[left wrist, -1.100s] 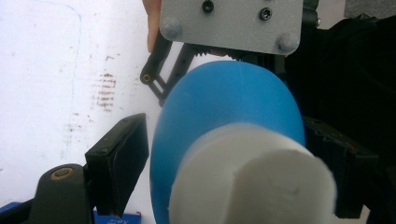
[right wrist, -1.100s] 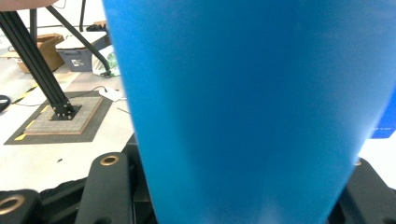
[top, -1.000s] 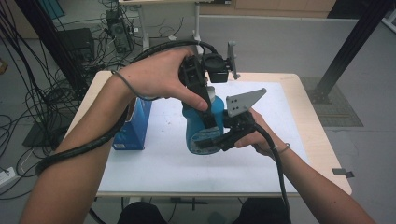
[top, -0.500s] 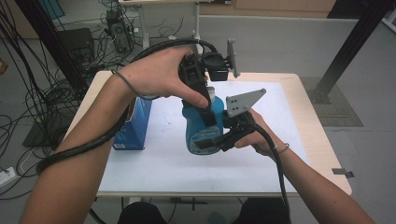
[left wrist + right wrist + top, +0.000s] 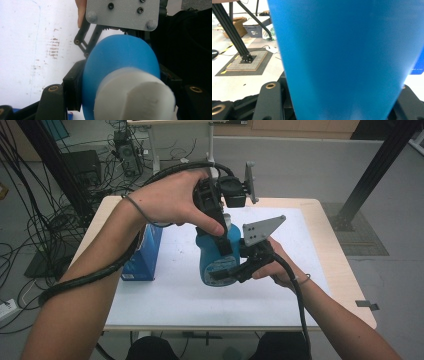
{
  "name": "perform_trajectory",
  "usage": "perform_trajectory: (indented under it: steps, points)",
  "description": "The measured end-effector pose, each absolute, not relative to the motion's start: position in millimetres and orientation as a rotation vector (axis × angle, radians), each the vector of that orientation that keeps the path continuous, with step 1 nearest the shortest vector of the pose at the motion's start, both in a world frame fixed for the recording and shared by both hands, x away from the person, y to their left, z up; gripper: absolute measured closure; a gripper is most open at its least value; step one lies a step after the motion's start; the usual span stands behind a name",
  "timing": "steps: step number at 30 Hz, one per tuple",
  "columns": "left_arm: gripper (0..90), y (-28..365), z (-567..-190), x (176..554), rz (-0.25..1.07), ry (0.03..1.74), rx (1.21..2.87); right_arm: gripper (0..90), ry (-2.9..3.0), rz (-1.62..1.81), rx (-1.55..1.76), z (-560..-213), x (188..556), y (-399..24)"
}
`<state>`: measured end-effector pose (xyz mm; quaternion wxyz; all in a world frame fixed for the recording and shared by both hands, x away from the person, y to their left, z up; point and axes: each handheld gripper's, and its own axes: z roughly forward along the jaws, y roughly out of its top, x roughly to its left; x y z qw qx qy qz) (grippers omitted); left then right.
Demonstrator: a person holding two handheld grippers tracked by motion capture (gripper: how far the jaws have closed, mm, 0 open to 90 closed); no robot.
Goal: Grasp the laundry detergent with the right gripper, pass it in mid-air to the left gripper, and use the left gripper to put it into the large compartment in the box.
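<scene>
A blue bottle point(image 5: 215, 265) with a white cap point(image 5: 227, 218) is held above the white table top. My right gripper point(image 5: 225, 272) comes in from the right and is shut on the bottle's lower body point(image 5: 342, 62). My left gripper point(image 5: 222, 247) reaches down from above, and its jaws have just been closing. They now stand on either side of the blue shoulder point(image 5: 120, 55), just past the cap point(image 5: 135, 97), pressing on it. In the left gripper view the right gripper's grey plate point(image 5: 122, 12) sits beyond the bottle.
A blue box point(image 5: 145, 252) stands on the table's point(image 5: 310, 270) left part. Cables point(image 5: 45, 225) and equipment lie on the floor at the left and behind. A black post point(image 5: 372, 170) rises at the far right.
</scene>
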<state>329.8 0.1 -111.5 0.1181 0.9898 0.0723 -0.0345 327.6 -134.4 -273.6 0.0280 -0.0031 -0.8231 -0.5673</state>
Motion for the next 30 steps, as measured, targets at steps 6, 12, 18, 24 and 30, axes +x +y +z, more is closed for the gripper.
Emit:
perform_trajectory:
  steps: [6, 12, 18, 24, 30]
  points:
    - [36.7, 0.7, -111.0, 329.7, -0.101, 0.210, 2.897, 42.4, -2.539, -1.751, -0.007, -273.2, 327.2, -134.0]
    - [36.7, 0.8, -111.7, 329.3, -0.102, 0.219, 2.896, 42.4, -2.543, -1.749, -0.005, -273.7, 327.3, -133.4]
    - [36.6, 2.1, -111.3, 330.6, -0.101, 0.220, 2.891, 42.4, -2.540, -1.752, -0.007, -273.7, 328.0, -133.4]
    - [36.6, 3.1, -112.1, 330.3, -0.105, 0.222, 2.890, 42.4, -2.540, -1.750, -0.009, -273.8, 327.4, -133.2]
    - [36.6, 3.0, -110.8, 329.7, -0.096, 0.225, 2.876, 42.4, -2.538, -1.760, -0.008, -273.3, 327.8, -133.7]
